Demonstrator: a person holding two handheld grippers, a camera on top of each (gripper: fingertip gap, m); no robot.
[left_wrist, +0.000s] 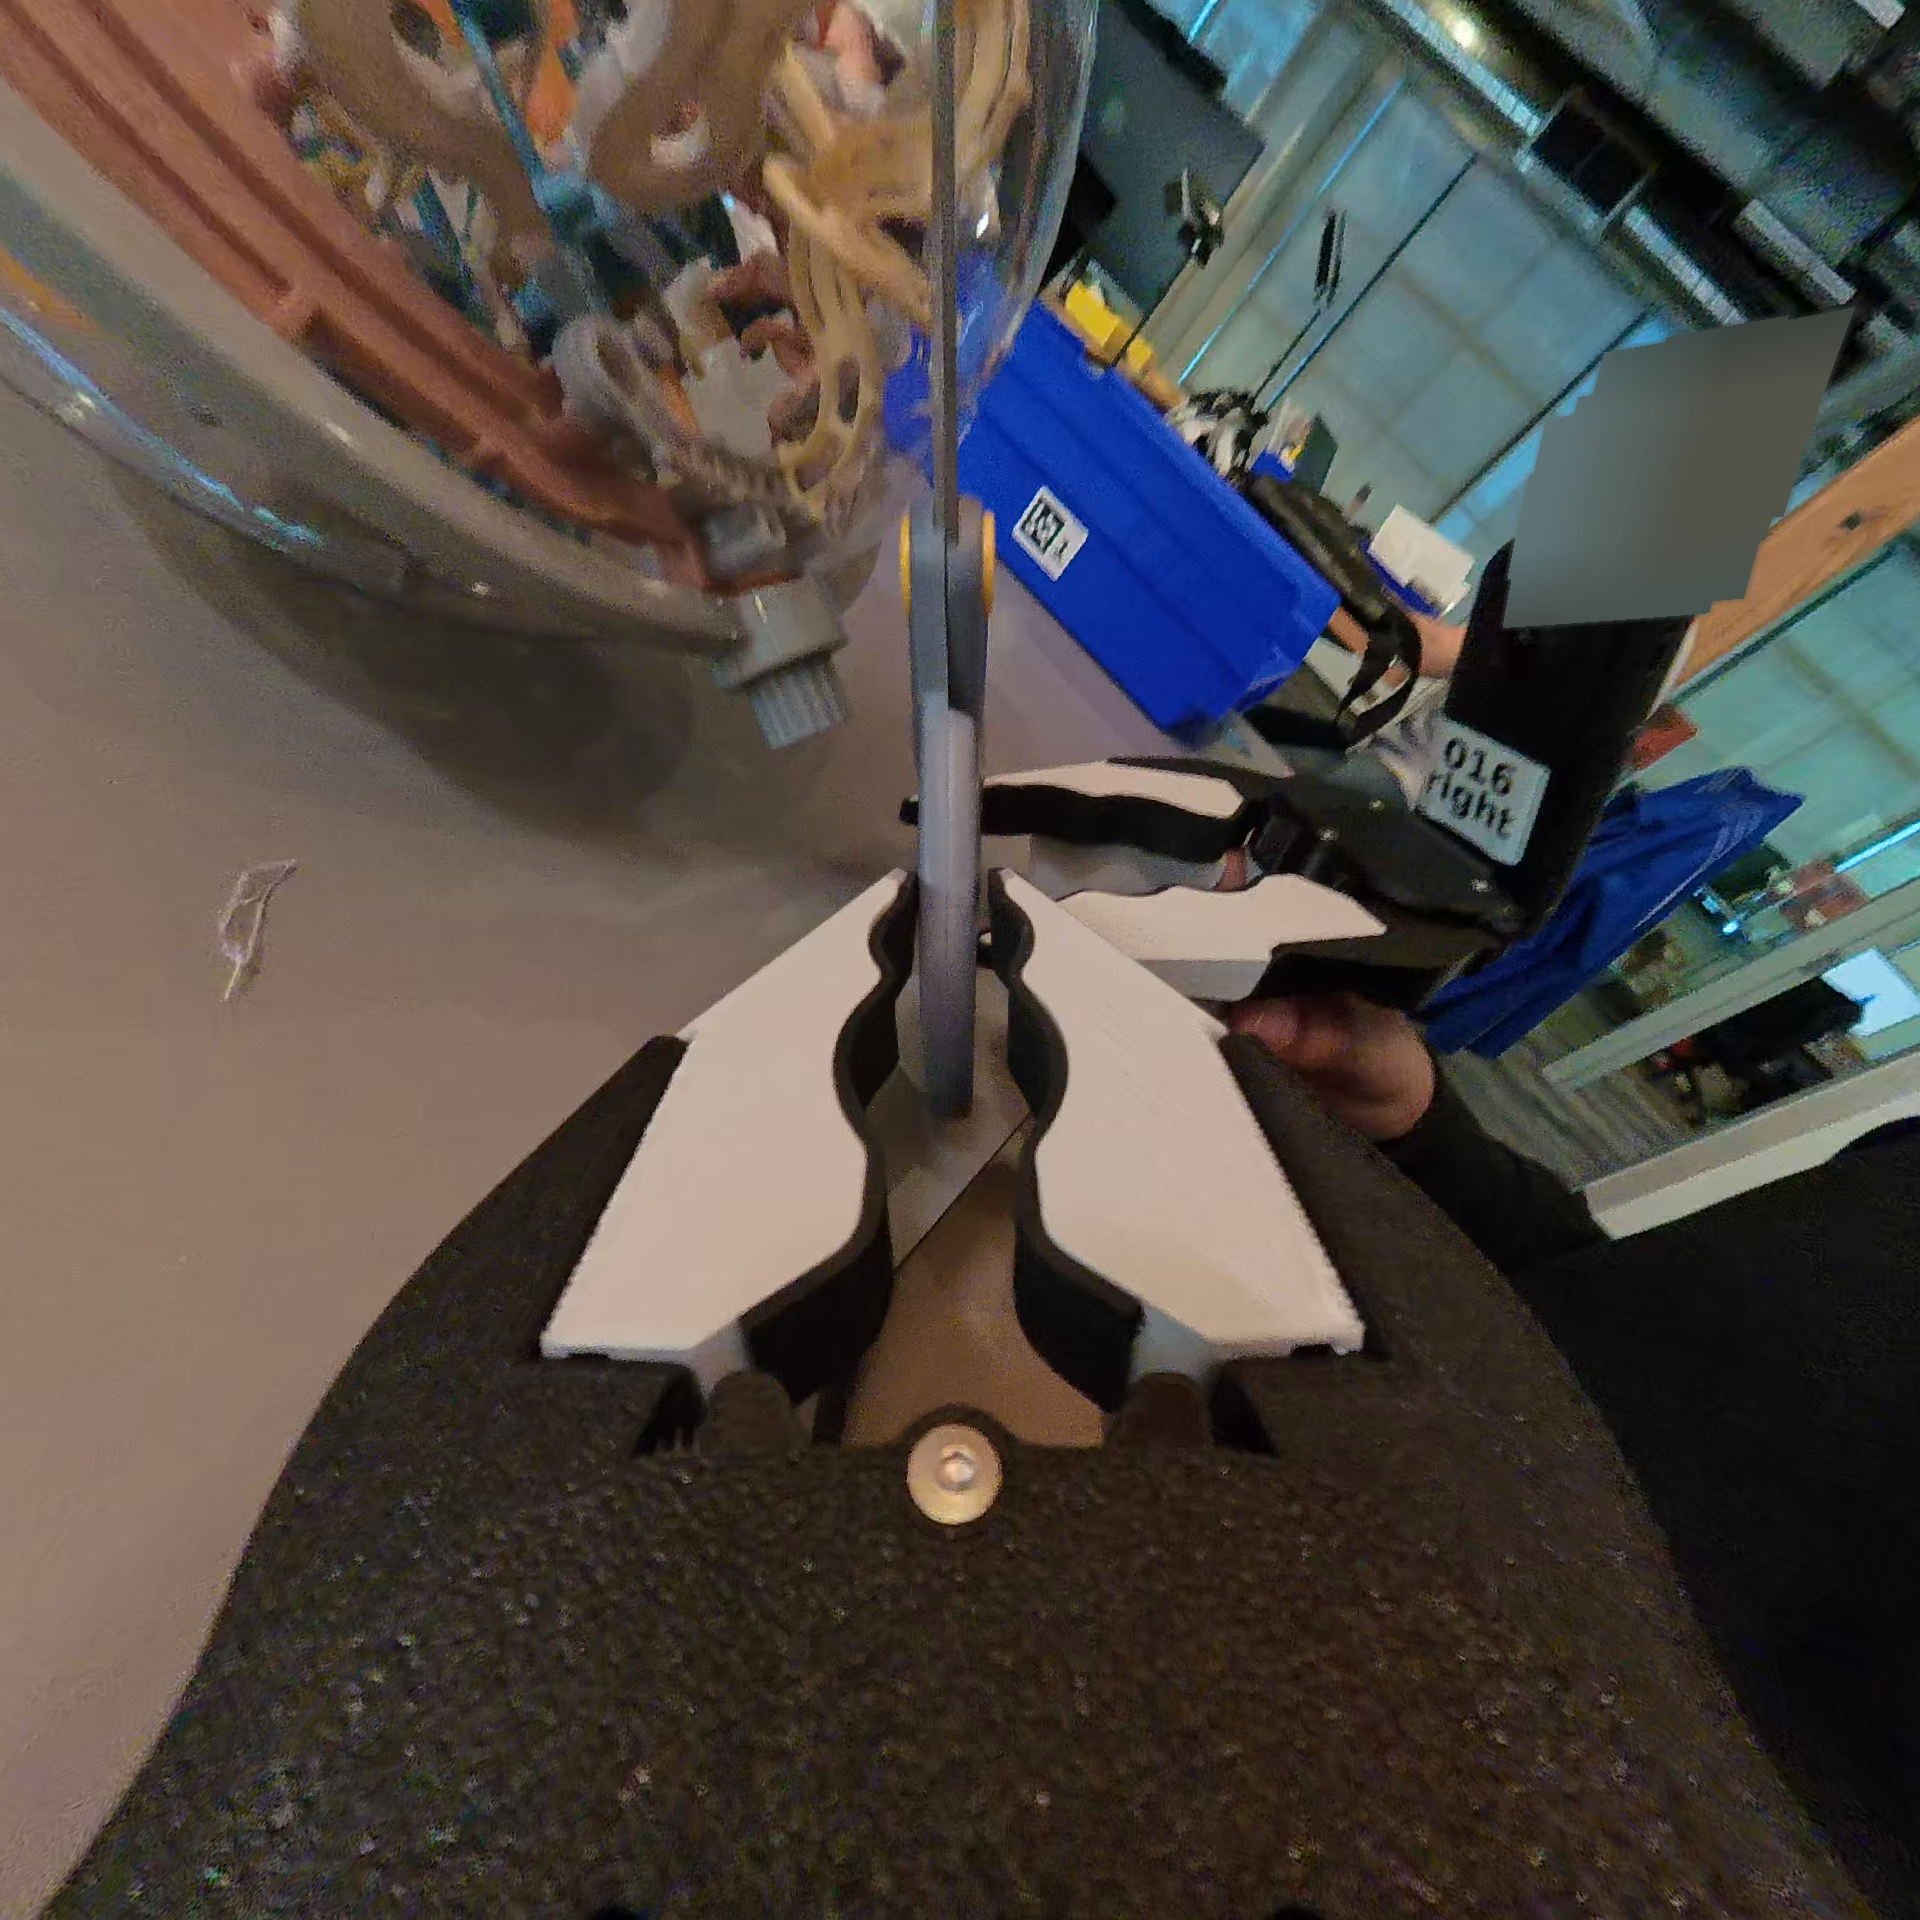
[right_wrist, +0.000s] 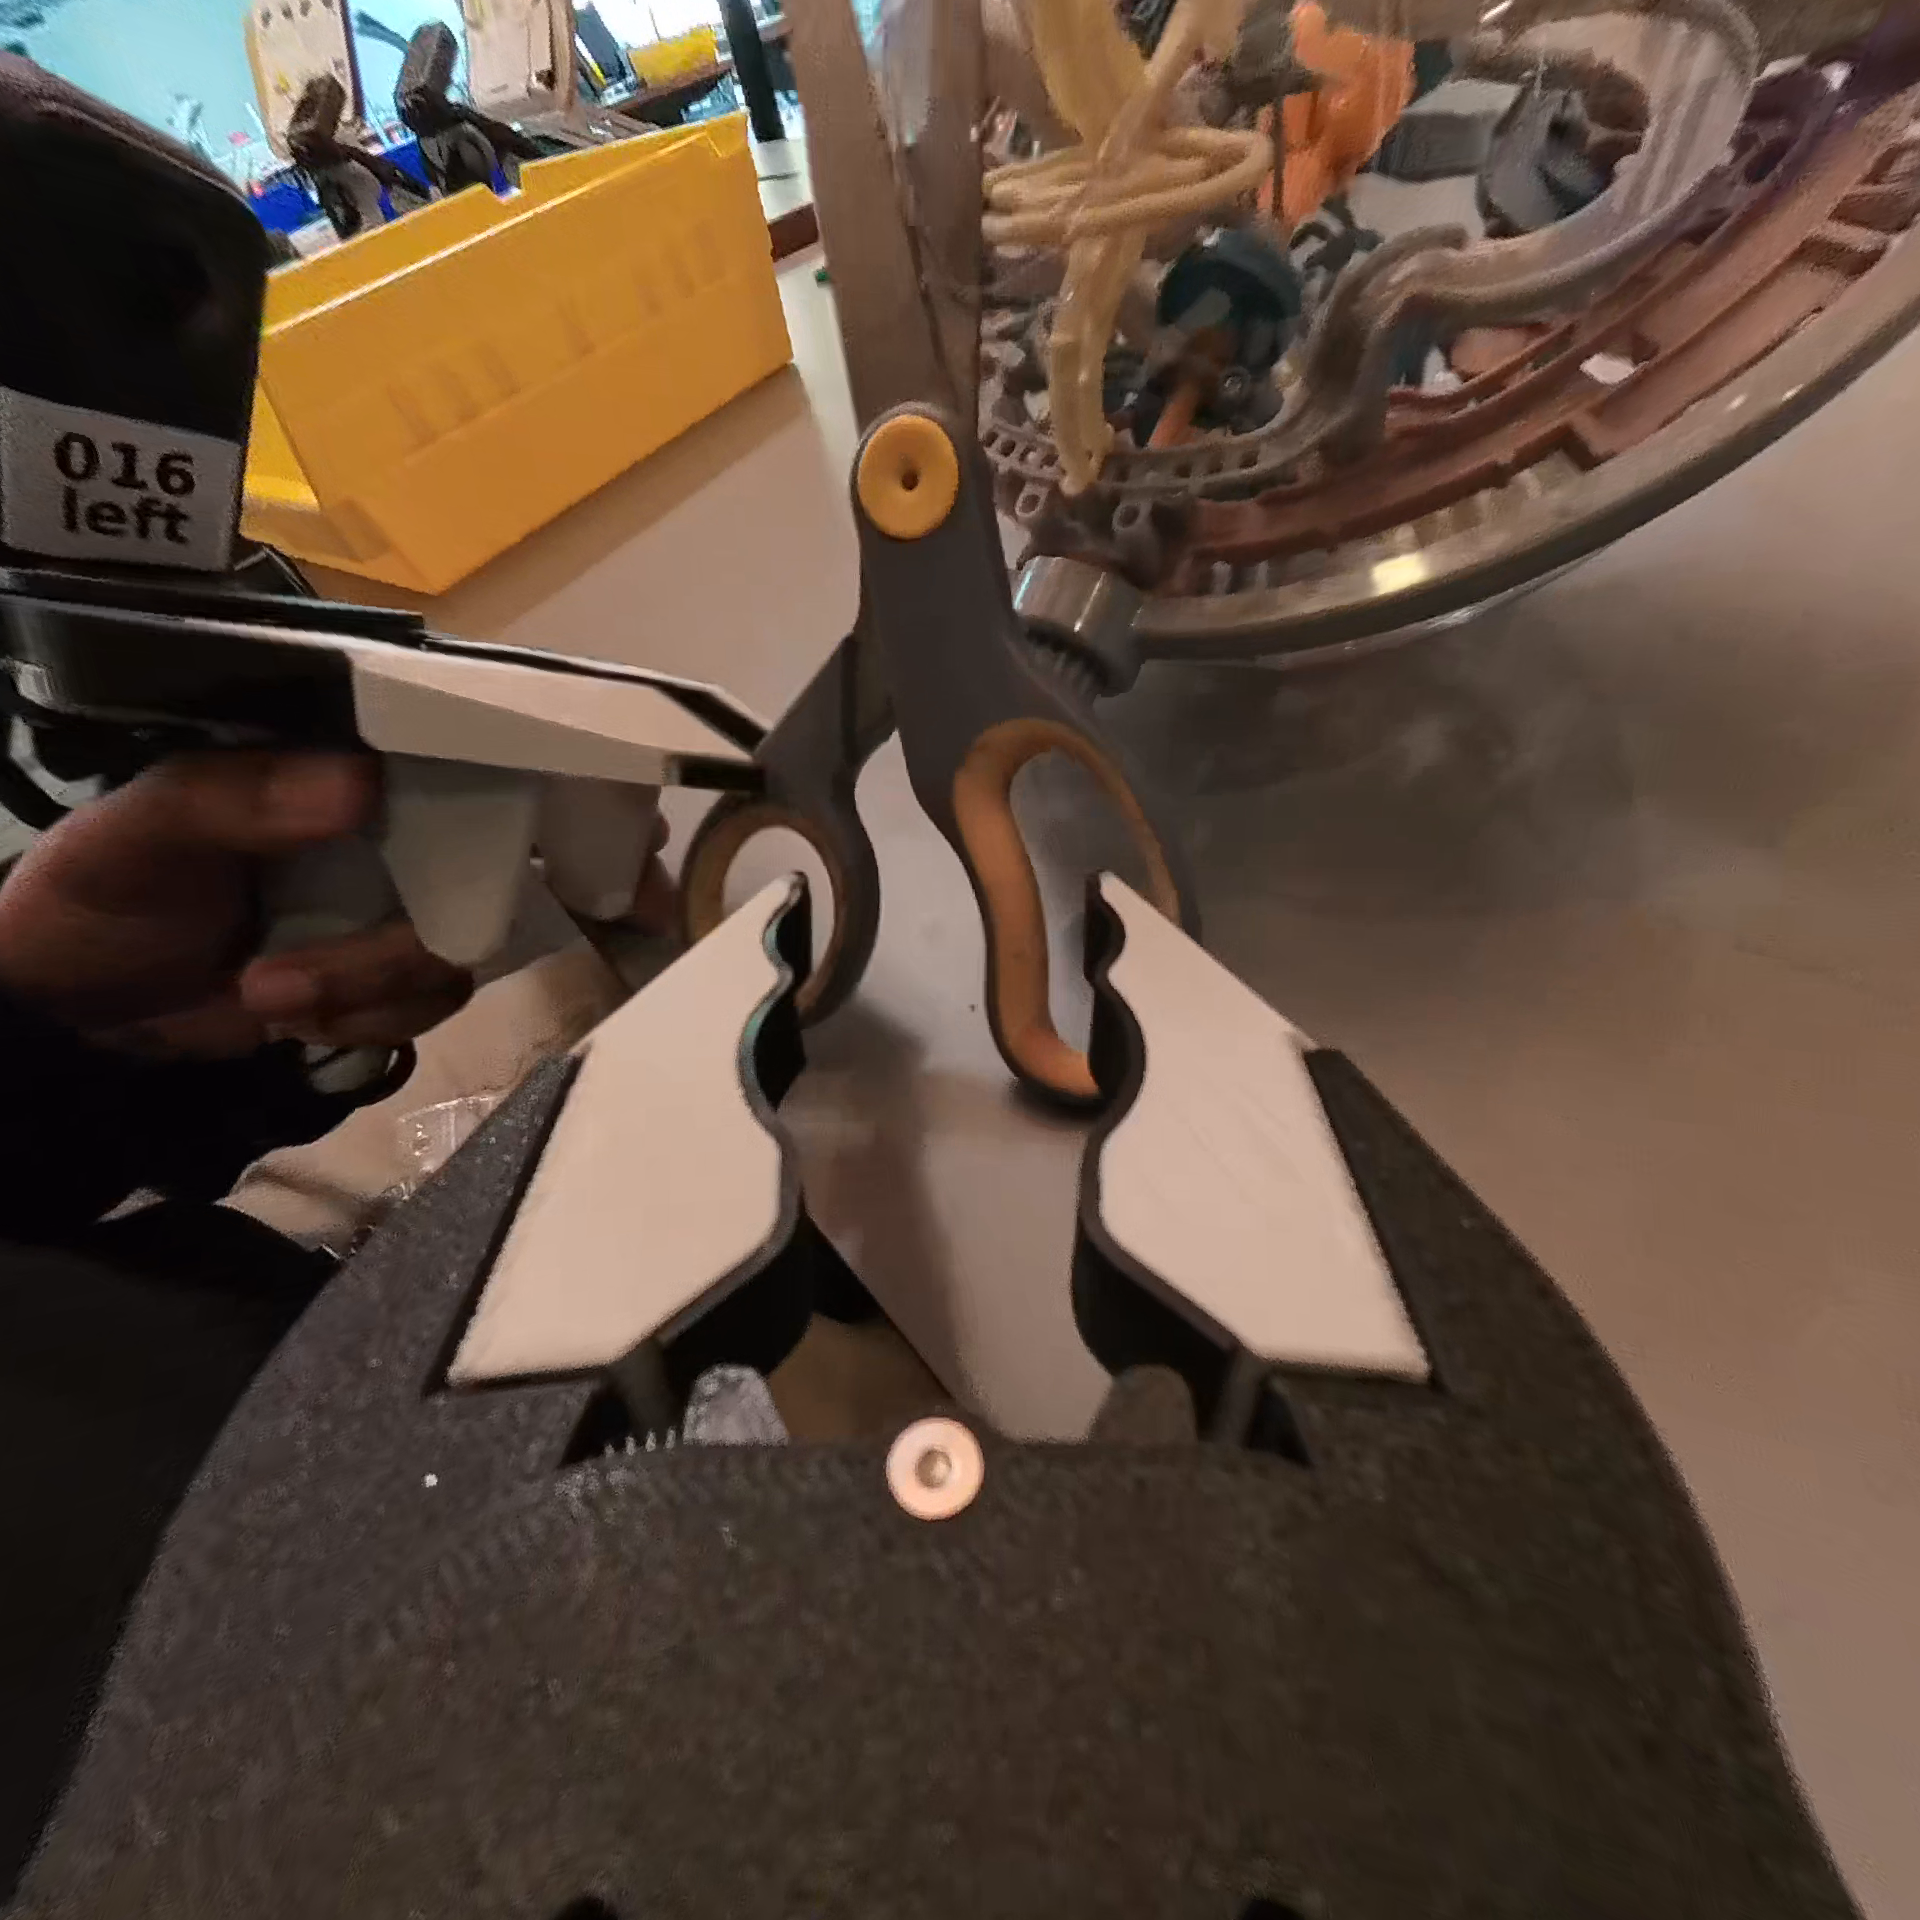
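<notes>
Grey scissors (left_wrist: 943, 831) with an orange pivot stand upright, blades up in front of a clear globe (left_wrist: 520, 312) full of brown tracks and beige and grey parts. My left gripper (left_wrist: 945, 883) is shut on the scissors' handle, seen edge-on. In the right wrist view it (right_wrist: 717, 753) comes in from the left and clamps the small-loop handle just below the pivot. My right gripper (right_wrist: 945, 904) is open, its fingers outside the two handle loops of the scissors (right_wrist: 935, 644), its pads at or near them. It also shows in the left wrist view (left_wrist: 1039, 862).
The globe (right_wrist: 1558, 364) rests on a grey table (right_wrist: 1558, 1039). A yellow bin (right_wrist: 520, 343) stands at the back left, and a blue bin (left_wrist: 1122, 561) stands behind the scissors. A clear plastic scrap (left_wrist: 249, 925) lies on the table. A hand (right_wrist: 208, 883) holds the left gripper. The grippers are tip to tip, or close to it.
</notes>
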